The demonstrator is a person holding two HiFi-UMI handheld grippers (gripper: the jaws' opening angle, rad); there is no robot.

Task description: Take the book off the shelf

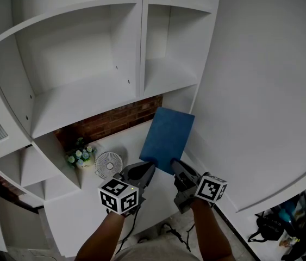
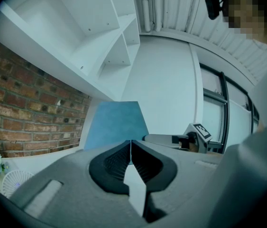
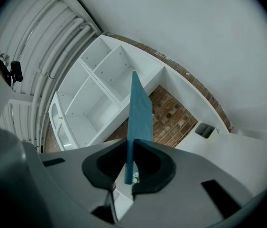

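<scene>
A thin blue book [image 1: 167, 139] is held in the air in front of the white shelf unit [image 1: 87, 99], over the white counter [image 1: 136, 137]. My right gripper [image 1: 174, 166] is shut on its lower edge; in the right gripper view the book [image 3: 139, 112] runs edge-on between the jaws of the right gripper [image 3: 129, 148]. My left gripper [image 1: 152, 167] is shut beside it, its tip at the book's lower left corner. In the left gripper view the left gripper [image 2: 131, 147] holds nothing, and the book [image 2: 113, 122] stands face-on just beyond the jaws.
A strip of brick wall [image 1: 114, 121] runs behind the counter. A small white fan [image 1: 109, 165] and a pot of flowers [image 1: 80, 154] stand at the counter's left. A curved white wall [image 1: 261, 91] closes the right side. Dark bags [image 1: 272, 227] lie on the floor at the lower right.
</scene>
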